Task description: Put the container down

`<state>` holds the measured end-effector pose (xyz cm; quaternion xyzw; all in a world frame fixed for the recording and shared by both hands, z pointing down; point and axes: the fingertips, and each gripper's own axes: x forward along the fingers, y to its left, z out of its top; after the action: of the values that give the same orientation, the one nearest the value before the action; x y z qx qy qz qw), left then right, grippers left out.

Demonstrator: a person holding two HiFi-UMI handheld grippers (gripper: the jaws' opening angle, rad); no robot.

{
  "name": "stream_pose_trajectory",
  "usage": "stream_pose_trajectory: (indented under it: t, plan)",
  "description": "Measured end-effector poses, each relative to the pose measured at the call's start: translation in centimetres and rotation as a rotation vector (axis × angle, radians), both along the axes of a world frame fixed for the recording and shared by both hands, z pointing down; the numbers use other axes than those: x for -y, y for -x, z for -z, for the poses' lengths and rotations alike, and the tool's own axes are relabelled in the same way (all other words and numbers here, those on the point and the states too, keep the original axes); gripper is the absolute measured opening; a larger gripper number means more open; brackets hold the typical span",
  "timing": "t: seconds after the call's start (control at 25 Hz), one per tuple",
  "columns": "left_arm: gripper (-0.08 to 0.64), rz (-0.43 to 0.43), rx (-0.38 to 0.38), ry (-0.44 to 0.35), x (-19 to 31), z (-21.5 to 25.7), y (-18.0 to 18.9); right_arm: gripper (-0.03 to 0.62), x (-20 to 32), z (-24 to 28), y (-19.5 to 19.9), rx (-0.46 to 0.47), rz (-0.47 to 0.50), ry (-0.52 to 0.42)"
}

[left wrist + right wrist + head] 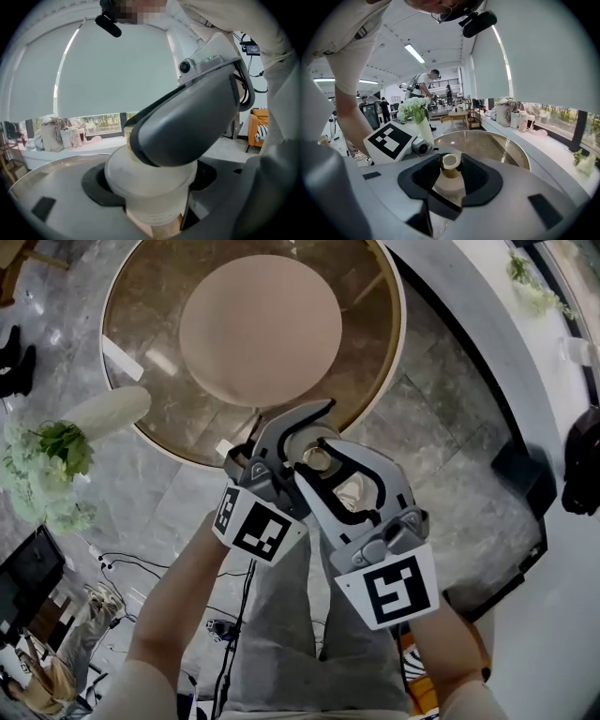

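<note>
A small white container (150,187) with a gold cap (450,164) is held between both grippers. My left gripper (150,197) is shut on its white body, a black pad on either side. Crossing over it from the right, my right gripper (450,171) is shut on the gold cap (319,460). In the head view the left gripper (291,442) and the right gripper (342,479) meet over the near rim of the round glass table (159,362). The container's base is hidden by the jaws.
A beige disc (258,324) sits at the table's centre and a white card (122,357) lies to its left. A white vase of flowers (56,451) stands at the table's left. Cables (141,568) lie on the floor; a dark bag (520,474) sits at right.
</note>
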<state>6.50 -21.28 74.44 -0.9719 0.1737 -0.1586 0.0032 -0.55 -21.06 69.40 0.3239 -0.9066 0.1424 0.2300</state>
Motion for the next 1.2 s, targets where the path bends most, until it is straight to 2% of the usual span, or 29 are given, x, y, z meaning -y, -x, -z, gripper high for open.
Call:
stream_pose_trajectory:
  t: [0.12,0.44,0.68,0.92,1.2]
  plan:
    - [0.354,-0.001,0.013,0.000,0.2,-2.0,0.0,0.135,0.3,-1.9,0.0,0.008,-0.008,0.005]
    - [0.354,-0.076,0.166,-0.038,-0.5,-7.0,0.8,0.135,-0.1,-6.1,0.3,0.009,0.016,0.007]
    - [0.354,-0.080,0.187,0.007,-0.6,-9.0,0.5,0.133,0.1,-7.8,0.1,-0.011,0.008,0.014]
    - [0.354,-0.091,0.241,0.021,-0.8,-9.9,0.4,0.133,-0.4,-8.9,0.4,-0.114,0.063,-0.048]
    - [0.355,-0.062,0.256,0.056,-0.6,-10.2,0.8,0.133,-0.1,-9.0,0.6,-0.063,0.039,-0.053]
